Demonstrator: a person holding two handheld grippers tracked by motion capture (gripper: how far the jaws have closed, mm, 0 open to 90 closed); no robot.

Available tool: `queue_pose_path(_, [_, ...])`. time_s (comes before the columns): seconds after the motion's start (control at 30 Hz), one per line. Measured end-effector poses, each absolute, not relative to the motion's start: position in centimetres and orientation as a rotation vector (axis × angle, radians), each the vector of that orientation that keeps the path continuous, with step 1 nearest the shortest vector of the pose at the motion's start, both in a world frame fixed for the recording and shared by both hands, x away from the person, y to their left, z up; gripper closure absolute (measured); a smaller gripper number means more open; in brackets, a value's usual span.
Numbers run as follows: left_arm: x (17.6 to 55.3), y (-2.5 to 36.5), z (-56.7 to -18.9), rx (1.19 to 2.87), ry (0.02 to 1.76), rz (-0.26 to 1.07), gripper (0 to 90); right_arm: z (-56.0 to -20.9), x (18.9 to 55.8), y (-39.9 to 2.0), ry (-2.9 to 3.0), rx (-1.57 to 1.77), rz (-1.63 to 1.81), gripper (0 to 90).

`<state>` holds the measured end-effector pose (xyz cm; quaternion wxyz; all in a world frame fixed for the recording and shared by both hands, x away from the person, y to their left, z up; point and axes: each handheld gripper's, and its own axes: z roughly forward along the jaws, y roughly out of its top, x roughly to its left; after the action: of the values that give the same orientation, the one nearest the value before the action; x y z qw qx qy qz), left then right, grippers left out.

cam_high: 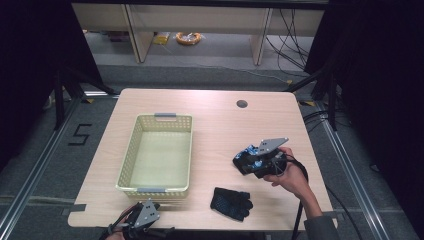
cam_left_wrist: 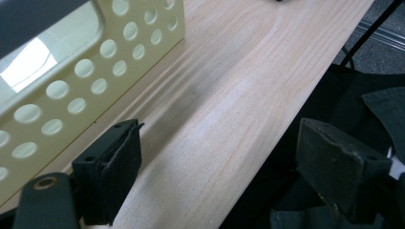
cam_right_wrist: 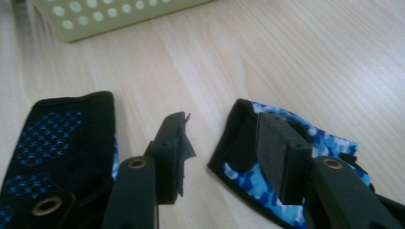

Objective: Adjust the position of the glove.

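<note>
A glove (cam_high: 243,160) in black and blue camouflage lies on the table's right half, under the tip of my right gripper (cam_high: 251,163). In the right gripper view my right gripper (cam_right_wrist: 224,143) stands open over bare wood. A black part with blue dots (cam_right_wrist: 67,138) lies left of its jaws, and the camouflage part (cam_right_wrist: 243,179) lies under the right jaw. Nothing is pinched. A second black glove (cam_high: 230,203) lies flat near the front edge. My left gripper (cam_high: 145,210) rests at the front left corner, and my left gripper (cam_left_wrist: 222,171) is wide open over the table edge.
A pale yellow perforated basket (cam_high: 131,155) stands empty on the left half, and its wall (cam_left_wrist: 71,86) is close to the left gripper. A round cable hole (cam_high: 242,104) sits at the back right of the table (cam_high: 215,120). Dark cloth (cam_left_wrist: 363,109) hangs below the front edge.
</note>
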<state>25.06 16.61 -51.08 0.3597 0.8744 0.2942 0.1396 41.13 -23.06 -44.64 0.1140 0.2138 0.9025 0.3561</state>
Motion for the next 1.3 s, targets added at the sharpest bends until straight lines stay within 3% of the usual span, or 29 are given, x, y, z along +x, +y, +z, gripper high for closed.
queue_pose_path(1.3, [25.1, 16.7, -51.0, 2.260, 0.726, 0.380, 15.7, -48.1, 46.7, -23.4, 2.584, 0.924, 0.771, 64.2])
